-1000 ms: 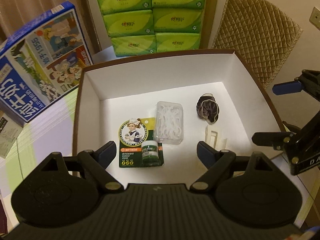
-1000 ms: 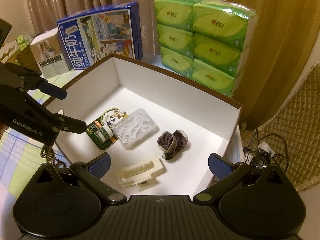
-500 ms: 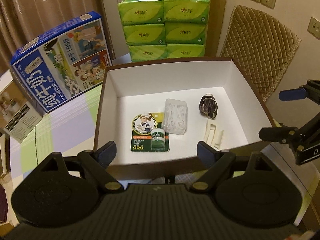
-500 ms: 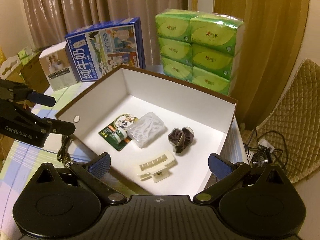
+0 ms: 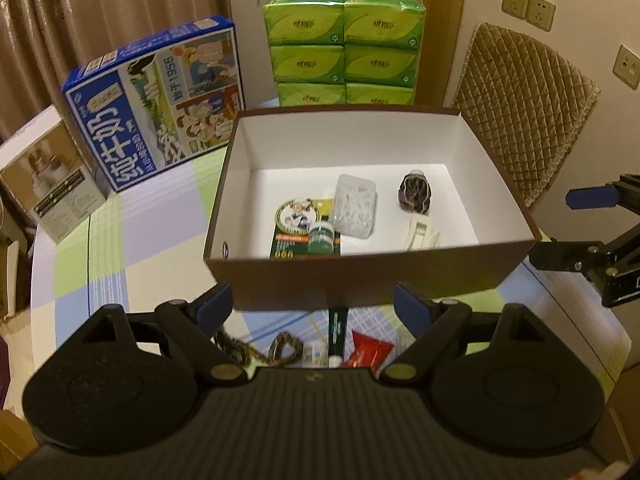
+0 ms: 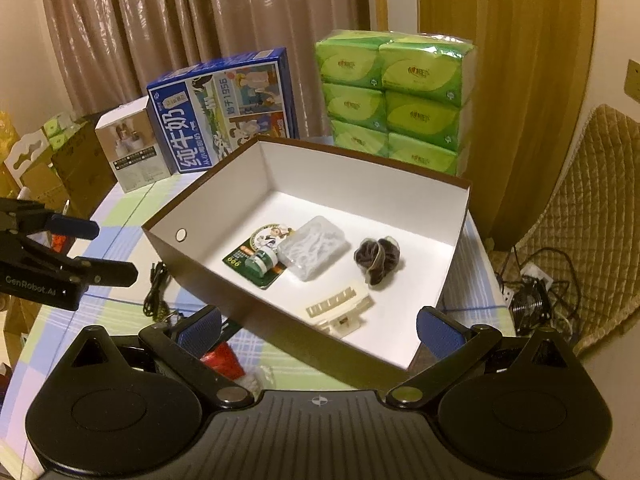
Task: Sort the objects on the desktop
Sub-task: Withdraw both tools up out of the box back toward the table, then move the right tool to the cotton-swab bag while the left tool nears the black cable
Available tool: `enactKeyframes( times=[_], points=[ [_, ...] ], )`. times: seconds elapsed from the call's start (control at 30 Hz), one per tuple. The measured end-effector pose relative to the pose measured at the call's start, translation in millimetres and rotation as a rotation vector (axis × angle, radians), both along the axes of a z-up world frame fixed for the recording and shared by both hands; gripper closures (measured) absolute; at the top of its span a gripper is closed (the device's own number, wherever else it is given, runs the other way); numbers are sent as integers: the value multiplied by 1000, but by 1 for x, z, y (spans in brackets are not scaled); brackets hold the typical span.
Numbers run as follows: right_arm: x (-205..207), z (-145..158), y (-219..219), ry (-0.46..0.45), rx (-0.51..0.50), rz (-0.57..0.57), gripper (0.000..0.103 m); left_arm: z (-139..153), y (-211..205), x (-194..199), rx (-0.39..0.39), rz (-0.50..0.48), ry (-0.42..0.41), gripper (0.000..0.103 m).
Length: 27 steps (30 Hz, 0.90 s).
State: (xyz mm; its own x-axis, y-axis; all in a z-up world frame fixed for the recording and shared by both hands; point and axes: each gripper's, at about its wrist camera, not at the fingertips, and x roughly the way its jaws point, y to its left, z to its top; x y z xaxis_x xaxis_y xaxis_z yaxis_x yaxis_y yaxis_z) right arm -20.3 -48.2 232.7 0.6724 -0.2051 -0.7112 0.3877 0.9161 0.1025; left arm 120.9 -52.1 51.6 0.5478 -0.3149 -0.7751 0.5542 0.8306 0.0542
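Hiding most of the loose clutter on the checked tablecloth (image 5: pixel 120 240), the left gripper (image 5: pixel 316 308) body covers the near edge of the table, so only scraps show between its fingers: a coiled patterned cord (image 5: pixel 280 350), a dark green pen-like stick (image 5: pixel 338 332), a red packet (image 5: pixel 368 350) and a small white bottle (image 5: pixel 314 350), all cut off below. In the right wrist view the red packet is again half covered by the right gripper (image 6: pixel 320 330), and a dark cable (image 6: pixel 156 288) lies beside the box, hard to read.

Both tools stand with their jaws spread wide and nothing between the blue pads.

The brown box (image 5: pixel 360 272) with its white inside sits on the table ahead of both grippers. Inside lie a green card with a small green jar (image 6: pixel 262 262), a clear plastic case of white pieces (image 6: pixel 314 248) just beside it, a dark scrunchie (image 6: pixel 378 260) apart to the right, and a cream hair clip (image 6: pixel 340 310) nearest the front wall, which partly hides the clip in the left wrist view.

Behind the box stand a blue milk carton (image 5: pixel 160 96), stacked green tissue packs (image 5: pixel 344 48) and a small white carton (image 5: pixel 52 184).
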Motion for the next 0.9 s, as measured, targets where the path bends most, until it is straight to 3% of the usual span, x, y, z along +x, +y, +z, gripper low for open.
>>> enactKeyframes(
  times=[0.17,0.5,0.9],
  points=[
    [-12,-9,11,13,8,-6,2,-11,16,-17,31,14,1,18],
    [-31,-35,26,55,49,-22,2,-46,47,-37,37,77,109,18],
    [-45,-43,39,17,36,-55,2,-46,52,-45,27,81,75,18]
  ],
)
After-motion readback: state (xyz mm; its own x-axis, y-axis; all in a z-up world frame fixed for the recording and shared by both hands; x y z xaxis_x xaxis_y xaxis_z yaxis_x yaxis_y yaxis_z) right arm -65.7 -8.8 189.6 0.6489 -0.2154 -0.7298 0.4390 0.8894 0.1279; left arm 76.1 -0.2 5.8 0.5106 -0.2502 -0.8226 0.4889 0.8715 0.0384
